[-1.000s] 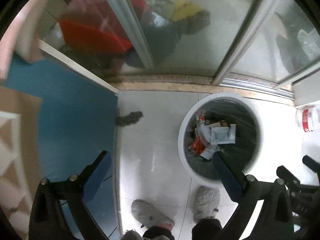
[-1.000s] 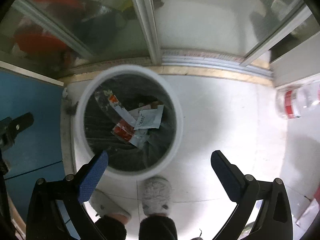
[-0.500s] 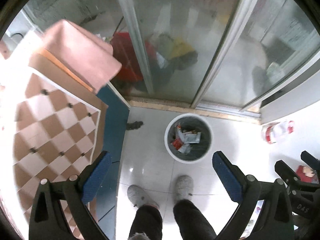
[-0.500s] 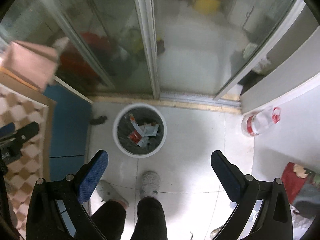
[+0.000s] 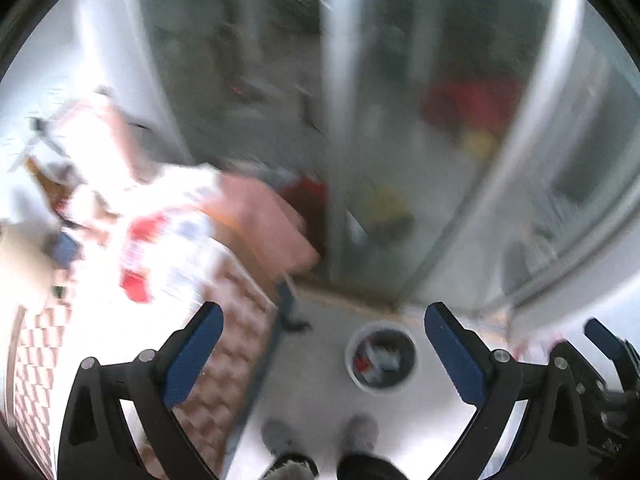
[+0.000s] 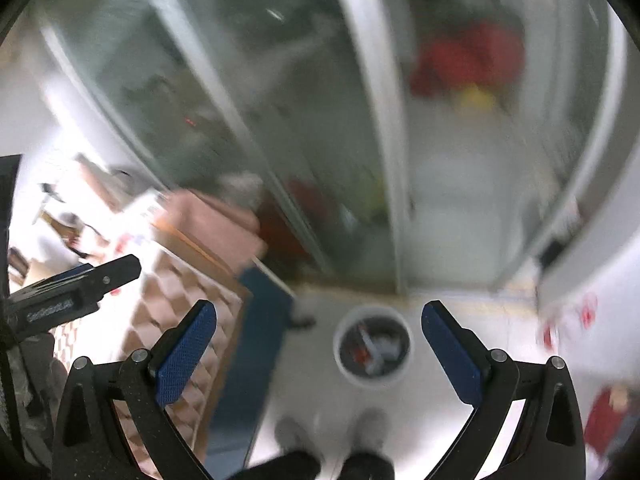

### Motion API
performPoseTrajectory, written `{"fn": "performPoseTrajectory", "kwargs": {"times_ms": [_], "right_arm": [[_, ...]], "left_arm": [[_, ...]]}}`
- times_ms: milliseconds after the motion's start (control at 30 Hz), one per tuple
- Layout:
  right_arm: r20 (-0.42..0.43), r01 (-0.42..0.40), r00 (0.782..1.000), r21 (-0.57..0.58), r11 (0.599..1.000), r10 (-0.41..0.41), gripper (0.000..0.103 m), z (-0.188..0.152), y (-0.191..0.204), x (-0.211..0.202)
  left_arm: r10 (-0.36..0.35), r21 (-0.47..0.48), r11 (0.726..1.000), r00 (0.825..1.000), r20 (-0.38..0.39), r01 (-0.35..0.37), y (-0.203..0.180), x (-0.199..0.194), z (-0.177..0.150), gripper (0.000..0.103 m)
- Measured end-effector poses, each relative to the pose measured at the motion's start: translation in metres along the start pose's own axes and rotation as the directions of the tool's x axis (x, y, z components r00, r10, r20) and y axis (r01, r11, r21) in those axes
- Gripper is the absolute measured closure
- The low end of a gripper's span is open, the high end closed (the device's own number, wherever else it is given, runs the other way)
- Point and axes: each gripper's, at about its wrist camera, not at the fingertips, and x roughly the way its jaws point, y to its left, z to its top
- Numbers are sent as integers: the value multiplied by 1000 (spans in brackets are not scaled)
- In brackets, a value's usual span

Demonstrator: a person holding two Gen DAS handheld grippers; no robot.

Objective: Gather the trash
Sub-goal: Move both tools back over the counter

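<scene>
Both grippers, left gripper (image 5: 320,344) and right gripper (image 6: 318,340), gape empty above the bin (image 6: 373,346); next trash probably lies at nine o'clock on the surface (image 5: 120,240).

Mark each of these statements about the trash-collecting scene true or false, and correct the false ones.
1. The left gripper holds a wrapper. False: its fingers are spread with nothing between them.
2. The white bin on the floor has litter in it. True.
3. The right gripper is open and empty. True.
4. The bin lies tipped on its side. False: it stands upright, mouth up.
5. The person's feet stand near the bin. True.
</scene>
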Motion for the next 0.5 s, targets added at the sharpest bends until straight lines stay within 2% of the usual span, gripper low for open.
{"fn": "performPoseTrajectory", "kwargs": {"times_ms": [33,100,167,233,300,433,500], "right_arm": [[23,-19,1000,-28,999,19,0,7,15,-3],[21,-88,996,-85,993,90,0,22,53,1],[-21,-181,983,-124,976,180,6,33,88,17],[-95,-267,963,-158,951,254,44,39,126,35],[-174,-343,934,-180,922,313,53,40,168,61],[-282,-379,906,-206,902,316,52,34,241,115],[-340,-357,899,-206,911,275,49,30,270,151]], "left_arm": [[21,-28,999,999,38,-20,17,-6,7,0],[59,-64,996,996,61,-55,55,-11,17,0],[160,-93,984,986,50,-155,96,-8,21,0],[264,-147,954,965,5,-260,151,1,17,0],[344,-200,915,937,-66,-351,203,13,6,0],[434,-265,830,867,-245,-490,306,49,-24,0],[420,-301,808,853,-310,-507,343,67,-39,0]]}}
